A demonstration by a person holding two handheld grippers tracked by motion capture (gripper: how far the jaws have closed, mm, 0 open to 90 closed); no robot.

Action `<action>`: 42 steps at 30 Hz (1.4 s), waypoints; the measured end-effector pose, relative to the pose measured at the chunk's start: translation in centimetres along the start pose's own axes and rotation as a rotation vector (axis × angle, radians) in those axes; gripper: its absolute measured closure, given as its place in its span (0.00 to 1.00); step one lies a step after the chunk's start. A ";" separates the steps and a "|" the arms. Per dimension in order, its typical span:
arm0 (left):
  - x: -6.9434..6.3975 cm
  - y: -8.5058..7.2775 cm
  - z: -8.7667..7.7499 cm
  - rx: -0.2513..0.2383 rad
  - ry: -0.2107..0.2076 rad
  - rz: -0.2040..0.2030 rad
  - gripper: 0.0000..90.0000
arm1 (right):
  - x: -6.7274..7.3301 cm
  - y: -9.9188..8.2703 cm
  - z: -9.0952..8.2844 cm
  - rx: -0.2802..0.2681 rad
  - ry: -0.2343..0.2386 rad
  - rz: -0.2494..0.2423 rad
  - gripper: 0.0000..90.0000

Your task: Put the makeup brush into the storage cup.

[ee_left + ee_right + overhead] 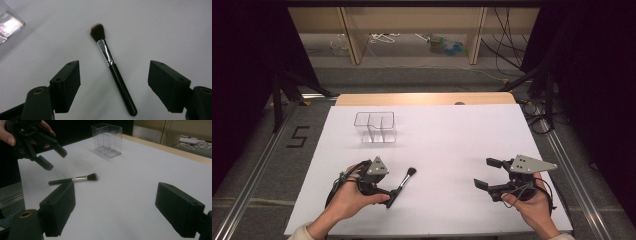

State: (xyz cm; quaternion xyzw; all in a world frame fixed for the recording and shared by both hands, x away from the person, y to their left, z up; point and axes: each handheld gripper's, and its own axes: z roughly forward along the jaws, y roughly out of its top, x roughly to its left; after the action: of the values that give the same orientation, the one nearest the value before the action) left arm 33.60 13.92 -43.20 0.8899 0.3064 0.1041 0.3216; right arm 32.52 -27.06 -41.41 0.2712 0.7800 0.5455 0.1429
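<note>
Nearest the camera, the left gripper [388,192] hangs over the white table [452,145] with its jaws spread wide and holding nothing. Between and just ahead of them lies the makeup brush [112,70], flat on the table, its long axis running away from the jaws, black handle nearest, bristles pointing toward the clear divided organiser [375,127] farther back. Well apart at the right, the right gripper [484,173] also has spread, empty jaws. I judge the left better placed to take the handle.

Left gripper [388,192] hangs low, fingers [66,85] spread wide; right gripper [487,173] likewise gapes, each held in one hand.
</note>
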 end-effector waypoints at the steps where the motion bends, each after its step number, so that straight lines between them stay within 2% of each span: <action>1: 0.1 0.2 0.1 0.023 -0.014 0.001 0.30 | 0.0 0.0 0.0 0.002 0.002 -0.001 0.19; 2: 0.1 0.3 0.3 0.033 -0.013 0.003 0.30 | 0.0 0.0 0.0 0.002 0.002 -0.001 0.19; 3: 0.3 0.6 0.6 0.069 -0.026 0.008 0.31 | 0.0 0.0 -0.2 0.031 -0.007 -0.001 0.19; 6: 0.3 0.9 0.8 0.096 -0.016 0.026 0.33 | 0.0 0.0 -0.1 0.020 0.004 0.002 0.19; 7: 0.4 1.3 1.3 0.139 -0.013 0.031 0.33 | 0.0 0.1 -0.2 0.039 -0.005 0.001 0.19; 8: 0.4 1.3 1.3 0.139 -0.013 0.031 0.34 | 0.0 0.1 -0.2 0.039 -0.005 0.002 0.19; 9: 0.3 1.6 1.7 0.168 -0.021 0.029 0.34 | 0.0 0.0 -0.1 0.025 0.002 0.005 0.19; 10: 0.3 1.6 1.7 0.168 -0.021 0.029 0.35 | 0.0 0.0 -0.1 0.025 0.002 0.005 0.19; 11: 0.3 1.9 2.2 0.197 -0.022 0.030 0.36 | 0.0 0.0 -0.1 0.027 0.000 0.002 0.19; 12: 0.3 1.9 2.2 0.197 -0.022 0.030 0.36 | 0.0 0.0 -0.1 0.027 0.000 0.002 0.19; 13: 0.3 2.1 2.6 0.222 -0.025 0.034 0.36 | 0.0 0.0 -0.1 0.027 0.001 0.005 0.19; 14: 0.5 2.3 2.7 0.257 -0.028 0.067 0.37 | 0.0 0.0 -0.1 0.027 0.000 0.002 0.19; 17: 0.5 2.6 3.8 0.304 -0.030 0.058 0.39 | 0.0 0.0 -0.1 0.027 0.001 0.002 0.19; 19: 0.4 2.7 4.0 0.314 -0.032 0.047 0.40 | 0.0 0.0 -0.1 0.029 0.004 0.003 0.19; 20: 0.5 2.8 4.2 0.320 -0.029 0.058 0.43 | 0.0 0.0 0.0 0.026 0.002 0.002 0.19; 22: 0.4 3.0 4.6 0.323 -0.022 0.048 0.45 | 0.0 0.0 0.0 0.028 0.003 0.000 0.19; 24: 0.5 3.2 4.9 0.347 -0.028 0.054 0.46 | 0.0 0.0 0.0 0.039 0.012 0.004 0.19; 26: 0.4 3.3 5.3 0.362 -0.034 0.032 0.47 | 0.1 0.0 0.0 0.042 0.013 0.010 0.19; 32: 0.7 3.4 6.1 0.409 -0.037 0.018 0.52 | 0.0 -0.1 0.2 0.040 0.009 -0.001 0.19; 34: 0.6 3.3 6.2 0.407 -0.036 0.006 0.53 | 0.0 -0.1 0.1 0.050 0.010 0.001 0.19; 37: 0.7 3.2 6.3 0.431 -0.039 0.022 0.57 | 0.0 0.0 0.0 0.069 0.008 0.005 0.19; 38: 0.8 3.3 6.3 0.434 -0.039 0.023 0.59 | 0.0 -0.1 0.3 0.046 0.018 0.006 0.19; 40: 0.9 3.3 6.3 0.438 -0.041 0.026 0.60 | 0.0 -0.2 0.4 0.038 0.023 0.006 0.19; 41: 0.9 3.3 6.3 0.439 -0.038 0.029 0.65 | 0.0 -0.1 0.3 0.049 0.015 0.005 0.19; 42: 1.0 3.3 6.3 0.441 -0.036 0.031 0.65 | 0.0 -0.1 0.3 0.049 0.015 0.005 0.19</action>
State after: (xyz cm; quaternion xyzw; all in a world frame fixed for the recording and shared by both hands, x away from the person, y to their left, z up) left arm 38.34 9.32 -45.97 0.9450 0.3023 0.0238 0.1228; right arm 32.65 -26.84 -41.65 0.2723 0.7936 0.5287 0.1289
